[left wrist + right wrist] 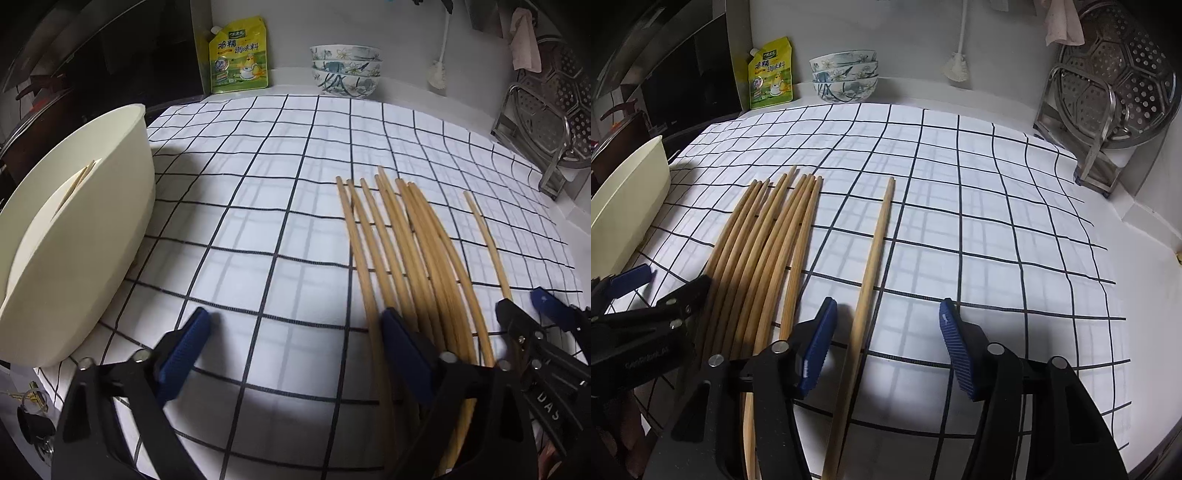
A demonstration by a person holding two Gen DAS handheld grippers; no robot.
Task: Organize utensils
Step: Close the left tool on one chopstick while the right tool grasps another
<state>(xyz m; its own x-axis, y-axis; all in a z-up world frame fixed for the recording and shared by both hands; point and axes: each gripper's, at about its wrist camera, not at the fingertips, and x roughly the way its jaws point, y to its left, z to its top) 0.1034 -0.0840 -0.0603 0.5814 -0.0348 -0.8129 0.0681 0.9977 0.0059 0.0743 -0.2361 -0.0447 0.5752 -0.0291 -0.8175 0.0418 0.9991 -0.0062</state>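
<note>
Several bamboo chopsticks [399, 240] lie in a fanned bundle on the checked cloth [258, 221], and one single chopstick [487, 240] lies apart to their right. A cream utensil holder [74, 240] stands at the left with chopstick tips showing in its slot. My left gripper [295, 343] is open over bare cloth, its right finger over the bundle's near ends. My right gripper [886, 347] is open astride the single chopstick [875, 251], which passes near the left pad without being pressed. The bundle [764, 251] lies just left of it.
Stacked patterned bowls [345, 68], a yellow seasoning pouch [240, 59] and a hanging brush [439, 74] line the back wall. A steel rack with a perforated steamer plate [1108, 103] stands at the back right. Keys [33, 406] lie below the holder.
</note>
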